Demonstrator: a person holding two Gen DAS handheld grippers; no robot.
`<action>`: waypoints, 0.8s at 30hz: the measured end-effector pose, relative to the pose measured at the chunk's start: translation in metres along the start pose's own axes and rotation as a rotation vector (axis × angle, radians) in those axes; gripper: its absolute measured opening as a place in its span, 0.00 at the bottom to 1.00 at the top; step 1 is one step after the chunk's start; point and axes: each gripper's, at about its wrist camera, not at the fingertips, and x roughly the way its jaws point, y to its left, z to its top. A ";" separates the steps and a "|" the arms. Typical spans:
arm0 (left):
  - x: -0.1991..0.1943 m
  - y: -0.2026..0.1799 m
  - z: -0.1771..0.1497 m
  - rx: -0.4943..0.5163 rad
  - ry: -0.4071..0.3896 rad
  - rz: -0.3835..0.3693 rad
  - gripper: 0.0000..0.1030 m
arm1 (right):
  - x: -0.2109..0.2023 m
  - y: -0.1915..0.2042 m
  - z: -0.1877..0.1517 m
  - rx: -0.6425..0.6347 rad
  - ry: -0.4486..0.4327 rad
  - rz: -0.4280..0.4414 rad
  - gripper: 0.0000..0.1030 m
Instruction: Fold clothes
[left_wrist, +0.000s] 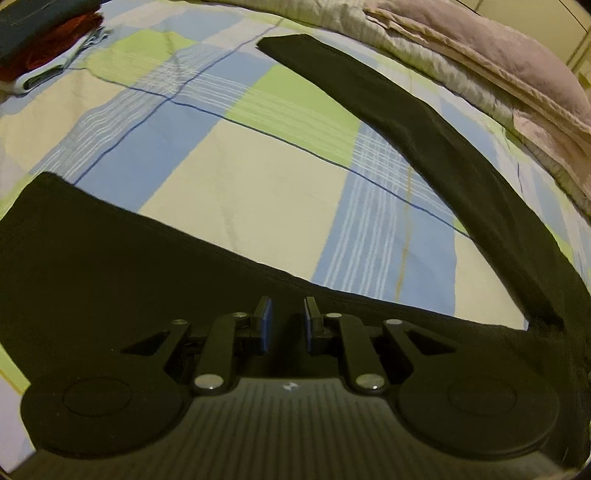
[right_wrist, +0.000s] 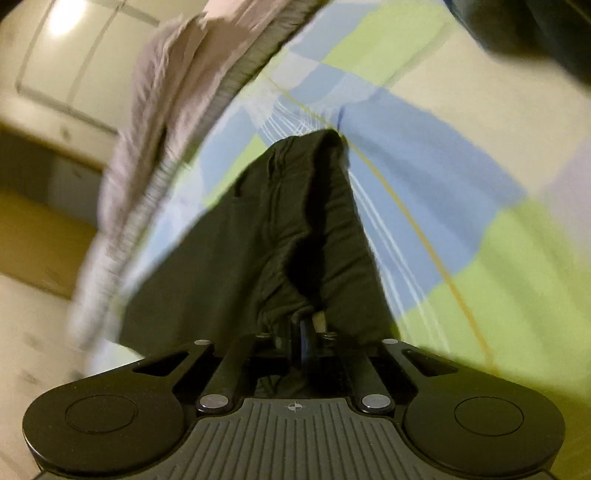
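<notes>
While the black trousers (left_wrist: 424, 133) lay spread on the checked sheet (left_wrist: 236, 206), the right gripper (right_wrist: 308, 325) had its jaws shut tight on a bunched fold of the dark cloth, which draped away from the pads toward the far side of the bed. The left gripper (left_wrist: 288, 325) hovered over the near part of the garment with its blue pads (left_wrist: 266, 325) a narrow gap apart; nothing could be seen between them, so it held nothing. In the left wrist view one leg ran as a long band from the far middle down to the right, and the broader part lay near and left, under the gripper. A pile of folded clothes (left_wrist: 44, 44) sat at the far left, and a rumpled blanket (left_wrist: 498, 62) lay along the far right edge.

To do this fold well, the right hand would best carry its pinch low and level, so that the leg came over without twisting. The left gripper would likely need to take a matching edge, or press the near part flat, so the cloth did not drag across the sheet. The right wrist view was blurred, so how much cloth the pinch held could not be told; a thin bite might slip. Edges should meet before the pinch is let go.
</notes>
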 end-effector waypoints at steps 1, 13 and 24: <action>0.001 -0.003 0.000 0.011 0.001 -0.002 0.12 | -0.007 0.013 -0.001 -0.064 -0.021 -0.022 0.02; 0.010 -0.014 -0.009 0.165 0.008 0.051 0.13 | -0.003 0.040 -0.016 -0.283 -0.162 -0.306 0.01; 0.007 -0.003 -0.019 0.139 -0.010 0.056 0.14 | -0.058 0.059 -0.010 -0.229 -0.309 -0.357 0.01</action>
